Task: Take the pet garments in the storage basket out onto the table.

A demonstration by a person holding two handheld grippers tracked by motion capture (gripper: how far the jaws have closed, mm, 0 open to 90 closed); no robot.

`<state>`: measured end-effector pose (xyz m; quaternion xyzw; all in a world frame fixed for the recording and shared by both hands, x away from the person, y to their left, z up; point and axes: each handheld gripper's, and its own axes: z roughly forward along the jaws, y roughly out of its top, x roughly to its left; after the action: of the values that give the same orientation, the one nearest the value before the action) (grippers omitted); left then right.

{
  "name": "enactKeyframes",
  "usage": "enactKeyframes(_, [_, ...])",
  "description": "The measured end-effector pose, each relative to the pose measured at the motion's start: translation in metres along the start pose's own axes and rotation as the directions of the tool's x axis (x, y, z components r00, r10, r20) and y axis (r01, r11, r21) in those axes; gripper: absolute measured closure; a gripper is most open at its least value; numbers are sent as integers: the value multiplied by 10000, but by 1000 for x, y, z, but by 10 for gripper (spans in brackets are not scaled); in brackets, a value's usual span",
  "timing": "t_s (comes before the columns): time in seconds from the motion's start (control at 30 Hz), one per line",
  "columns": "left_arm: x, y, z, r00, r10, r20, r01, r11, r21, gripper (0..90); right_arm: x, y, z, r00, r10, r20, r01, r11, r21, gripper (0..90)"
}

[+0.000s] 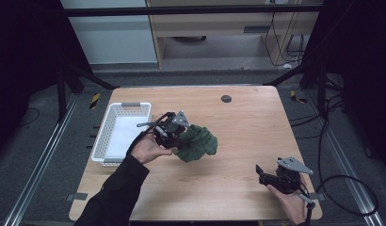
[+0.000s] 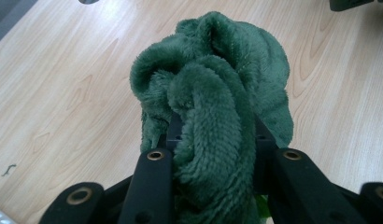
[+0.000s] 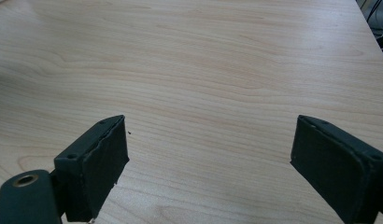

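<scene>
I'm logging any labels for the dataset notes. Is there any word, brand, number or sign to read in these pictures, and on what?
None can be read.
Green cloth in the left gripper: plain, no tag or print showing.
White basket: no label.
Right gripper: no marking on its pads.
Table: bare wood, a dark round spot without text.

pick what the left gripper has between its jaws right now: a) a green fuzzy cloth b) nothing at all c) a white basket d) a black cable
a, the left gripper has its two black jaws closed on a bunched green fuzzy cloth, and the high view shows that cloth at the gripper's tip beside the white basket.
</scene>
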<state>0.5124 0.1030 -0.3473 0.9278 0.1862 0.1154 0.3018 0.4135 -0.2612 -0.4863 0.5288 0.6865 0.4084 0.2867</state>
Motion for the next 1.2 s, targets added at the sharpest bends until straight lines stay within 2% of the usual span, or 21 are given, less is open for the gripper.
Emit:
enactKeyframes(0.63, [-13,3,33,9960,610,651,-653,9957,655,686,-1,-1,1,10000,-41,10,41,10000,11,108])
enactKeyframes(1.2, [-24,-3,60,9894,863,1171,-1000,9881,1170,683,-2,-1,1,10000,36,27,-36,10000,8,108])
